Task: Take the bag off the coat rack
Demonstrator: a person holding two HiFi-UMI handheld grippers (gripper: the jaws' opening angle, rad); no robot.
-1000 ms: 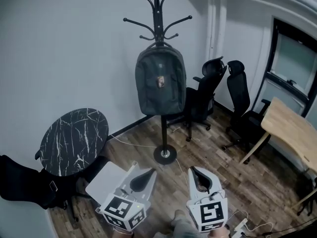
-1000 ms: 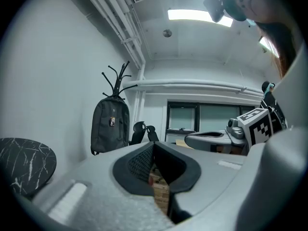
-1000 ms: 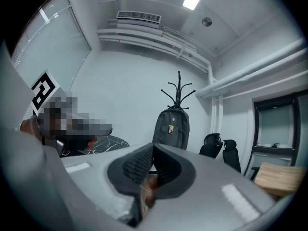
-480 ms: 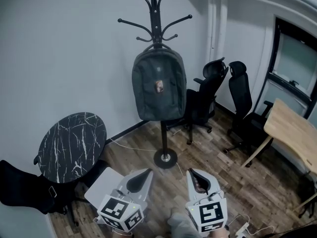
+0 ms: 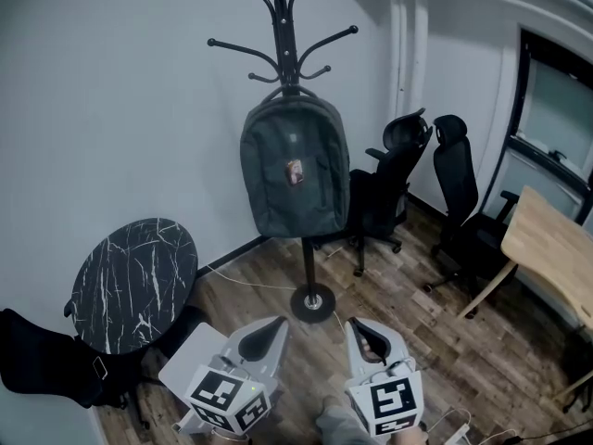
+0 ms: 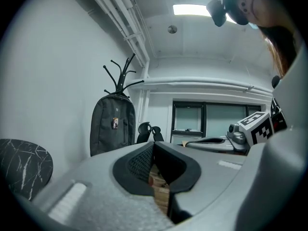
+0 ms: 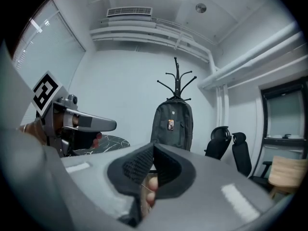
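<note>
A dark grey backpack (image 5: pixel 295 168) with a small tag on its front hangs by its top loop from a black coat rack (image 5: pixel 284 37) that stands on a round base near the wall. The same backpack (image 6: pixel 113 123) shows at the left of the left gripper view, and the backpack (image 7: pixel 173 126) sits mid-frame in the right gripper view. My left gripper (image 5: pixel 266 336) and right gripper (image 5: pixel 361 338) are low at the bottom of the head view, well short of the rack. Both are shut with nothing between the jaws.
A round black marble-look table (image 5: pixel 135 281) stands at the left with a dark chair (image 5: pixel 42 369) beside it. Two black office chairs (image 5: pixel 422 184) are behind the rack on the right. A wooden desk (image 5: pixel 553 253) sits at the far right. A cable runs across the wood floor.
The view has moved a little closer to the rack: backpack and rack look larger and sit slightly left and lower. Both grippers stay shut at the bottom.
</note>
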